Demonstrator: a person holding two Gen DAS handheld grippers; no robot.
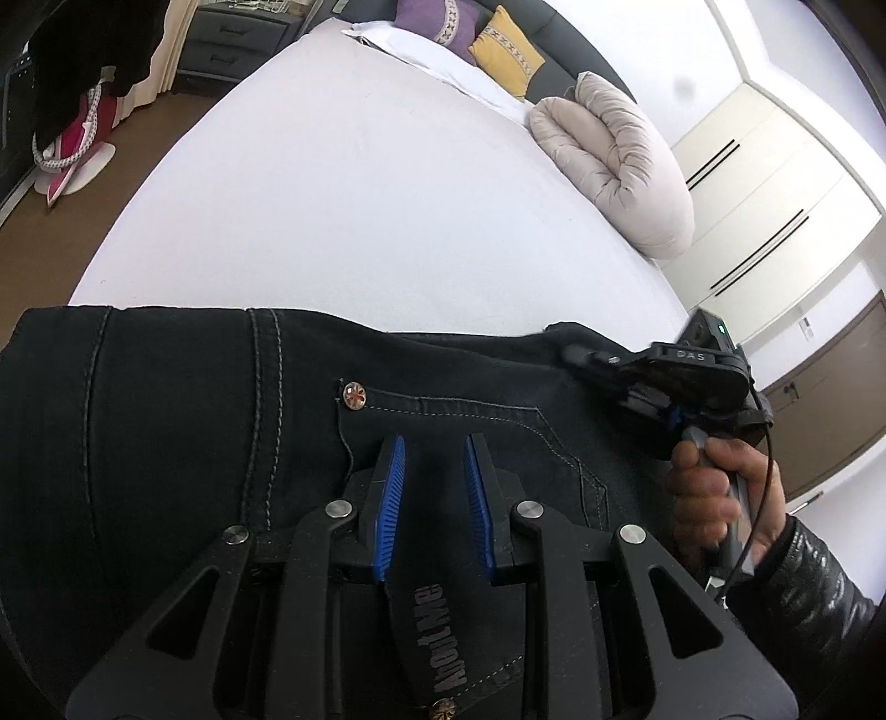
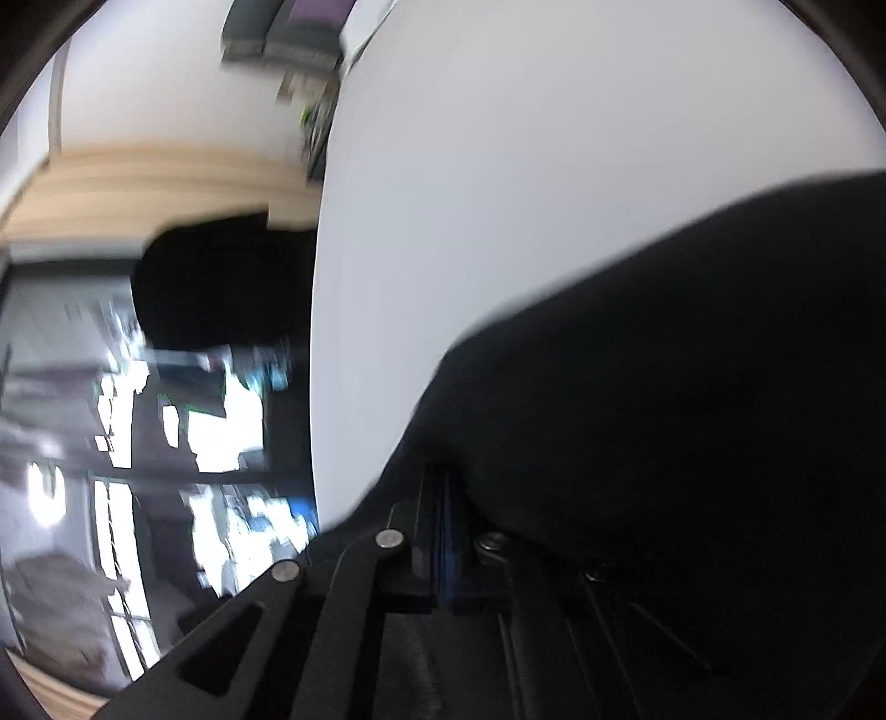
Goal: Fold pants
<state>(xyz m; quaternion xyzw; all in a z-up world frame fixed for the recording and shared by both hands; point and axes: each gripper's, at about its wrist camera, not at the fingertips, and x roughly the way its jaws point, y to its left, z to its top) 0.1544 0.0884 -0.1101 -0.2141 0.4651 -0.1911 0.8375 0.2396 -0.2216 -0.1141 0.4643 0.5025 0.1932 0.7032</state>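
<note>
Black jeans (image 1: 166, 421) lie on the white bed (image 1: 360, 183), with a rivet and pocket stitching showing. My left gripper (image 1: 434, 443) is open just above the pocket area, blue pads apart, holding nothing. My right gripper (image 1: 576, 351), held by a hand at the right, is at the jeans' far right edge and pinches the fabric there. In the right wrist view my right gripper (image 2: 443, 476) is shut on the jeans (image 2: 692, 415), whose dark cloth drapes over the fingers and fills the right side. That view is blurred.
A rolled beige duvet (image 1: 614, 160) lies at the bed's far right, purple (image 1: 437, 22) and yellow (image 1: 512, 50) pillows at the head. White wardrobes (image 1: 764, 210) stand right. A nightstand and hanging clothes (image 1: 83, 55) are at the left beyond the bed edge.
</note>
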